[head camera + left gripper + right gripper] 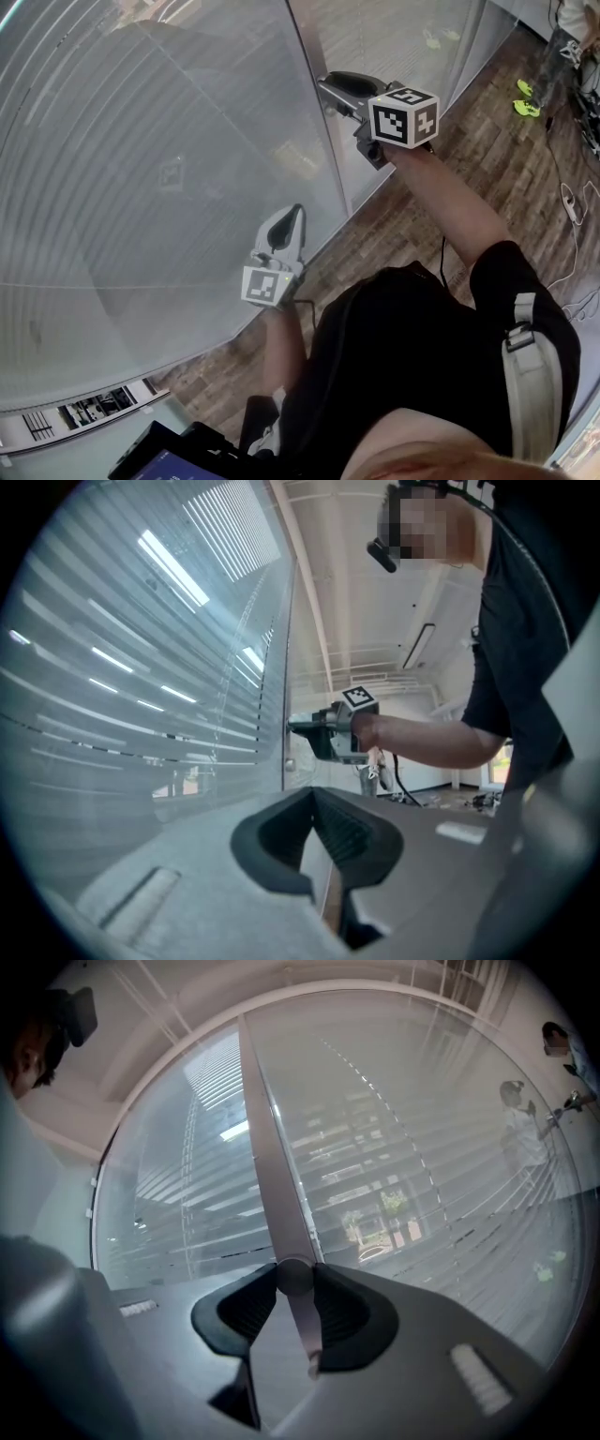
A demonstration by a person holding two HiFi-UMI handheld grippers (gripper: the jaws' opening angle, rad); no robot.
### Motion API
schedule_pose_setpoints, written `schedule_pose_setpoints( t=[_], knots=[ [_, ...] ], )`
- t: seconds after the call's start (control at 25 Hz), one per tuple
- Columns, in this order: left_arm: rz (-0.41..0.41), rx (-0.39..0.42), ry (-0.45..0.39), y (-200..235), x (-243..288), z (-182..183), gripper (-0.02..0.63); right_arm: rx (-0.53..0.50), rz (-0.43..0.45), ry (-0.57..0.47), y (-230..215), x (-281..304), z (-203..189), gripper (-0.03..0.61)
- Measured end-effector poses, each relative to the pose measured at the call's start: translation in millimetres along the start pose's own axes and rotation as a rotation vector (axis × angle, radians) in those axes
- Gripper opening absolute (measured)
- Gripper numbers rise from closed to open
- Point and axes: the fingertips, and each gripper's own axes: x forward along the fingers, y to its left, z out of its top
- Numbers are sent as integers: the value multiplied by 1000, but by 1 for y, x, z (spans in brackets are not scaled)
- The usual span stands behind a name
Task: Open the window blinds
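The window blinds hang shut behind a tall glass pane, their slats nearly flat. A grey mullion divides the panes. My right gripper reaches level to that mullion and is shut on a small round knob, which sits between its pads. A second small fitting shows lower on the mullion strip. My left gripper hangs lower, close to the glass and apart from it, its jaws together with nothing in them. From the left gripper view the right gripper shows against the mullion.
Wooden floor runs along the foot of the glass. A person in yellow-green shoes stands at the far right, with cables on the floor nearby. A dark device sits at the bottom left.
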Motion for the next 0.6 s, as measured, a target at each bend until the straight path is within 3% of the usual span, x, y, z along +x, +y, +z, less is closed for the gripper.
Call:
schedule_pose_setpoints(
  t=[0.2, 0.6],
  knots=[
    [2, -3, -1, 1, 0, 0, 3, 45, 3, -14, 0, 0, 0, 130],
    [-1, -6, -3, 1, 0, -1, 3, 27, 7, -16, 0, 0, 0, 132]
  ],
)
